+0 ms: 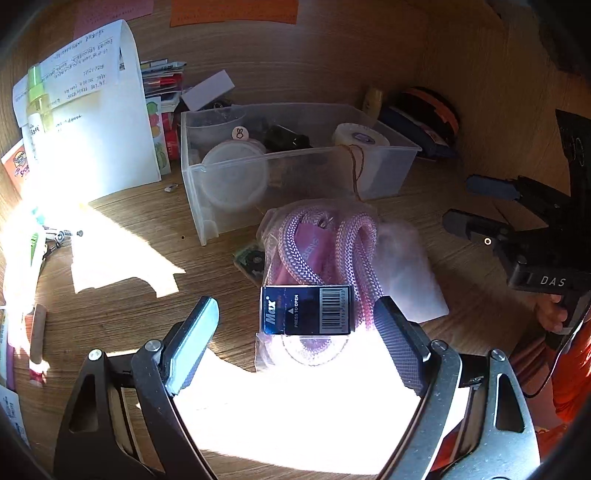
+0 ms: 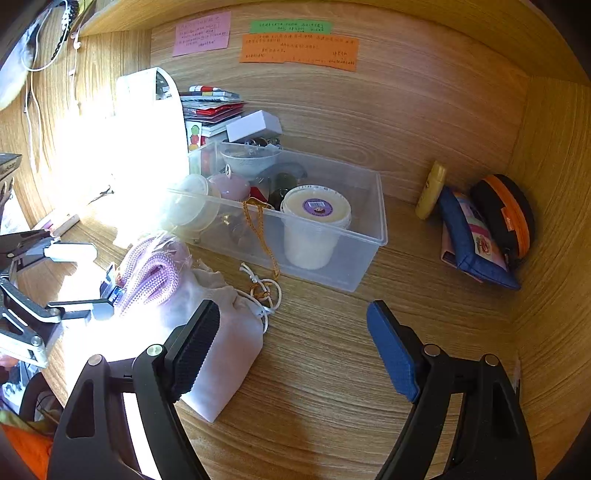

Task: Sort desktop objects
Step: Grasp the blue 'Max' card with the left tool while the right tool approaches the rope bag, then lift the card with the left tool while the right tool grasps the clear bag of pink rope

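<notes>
Left gripper jaws wide around the blue staple box — not touching, right gripper wide, empty — above bare desk

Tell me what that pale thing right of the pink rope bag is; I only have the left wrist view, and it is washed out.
Observer: It is a white drawstring pouch against the rope bag; its knotted cord lies on the desk before the clear bin.
Operator: Check the right gripper's jaws.
Observer: The right gripper is open, with only bare desk between its fingers.
Operator: Read off the wall above the orange note.
Observer: A green note is stuck just above the orange note.
</notes>
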`<state>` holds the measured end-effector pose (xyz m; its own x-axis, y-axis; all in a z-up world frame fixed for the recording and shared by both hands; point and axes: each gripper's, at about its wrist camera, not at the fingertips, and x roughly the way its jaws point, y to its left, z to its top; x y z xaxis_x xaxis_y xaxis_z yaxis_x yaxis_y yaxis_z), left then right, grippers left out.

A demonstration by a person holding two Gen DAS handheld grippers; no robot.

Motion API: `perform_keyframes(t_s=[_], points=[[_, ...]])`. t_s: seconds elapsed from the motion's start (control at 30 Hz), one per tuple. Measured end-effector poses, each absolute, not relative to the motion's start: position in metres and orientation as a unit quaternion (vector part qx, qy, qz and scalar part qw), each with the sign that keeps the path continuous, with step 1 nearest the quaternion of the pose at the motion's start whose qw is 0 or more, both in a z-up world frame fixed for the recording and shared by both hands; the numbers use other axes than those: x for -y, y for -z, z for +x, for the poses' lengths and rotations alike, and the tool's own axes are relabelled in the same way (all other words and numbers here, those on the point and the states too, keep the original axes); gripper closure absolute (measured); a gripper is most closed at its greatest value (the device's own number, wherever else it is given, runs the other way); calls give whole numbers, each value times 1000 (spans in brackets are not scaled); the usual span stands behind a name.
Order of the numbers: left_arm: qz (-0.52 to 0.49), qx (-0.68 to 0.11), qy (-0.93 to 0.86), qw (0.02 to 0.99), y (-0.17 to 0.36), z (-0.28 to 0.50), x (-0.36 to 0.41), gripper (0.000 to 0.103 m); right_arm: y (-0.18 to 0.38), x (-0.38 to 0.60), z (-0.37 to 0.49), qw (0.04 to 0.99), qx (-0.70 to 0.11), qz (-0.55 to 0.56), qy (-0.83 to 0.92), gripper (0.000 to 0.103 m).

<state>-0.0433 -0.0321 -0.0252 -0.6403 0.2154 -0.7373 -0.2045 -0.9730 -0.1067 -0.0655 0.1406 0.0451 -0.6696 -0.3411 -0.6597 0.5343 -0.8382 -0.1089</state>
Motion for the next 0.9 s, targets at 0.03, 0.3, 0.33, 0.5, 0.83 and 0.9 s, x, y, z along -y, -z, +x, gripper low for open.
perform_keyframes(t_s=[0.03,0.3,0.33,0.5,0.83,0.9], points=[[-409,14,-905,117,27,-45,33,16,-45,-142,-63,243,-147,326,902,23],[-404,54,-902,142,28,-45,41,49,-46,-136,-51,256,-142,331,897,23],[-403,56,-902,146,28,-43,41,51,-46,-134,-49,259,-142,332,896,23],[-385,41,-914,123,20,-33,46,56,-46,-115,-40,280,-143,333,889,23],[-356,56,-930,68,12,-10,94,56,-35,-62,-30,321,-151,351,866,23],[-352,60,-933,54,14,-4,105,56,-28,-51,-32,322,-151,366,860,23]])
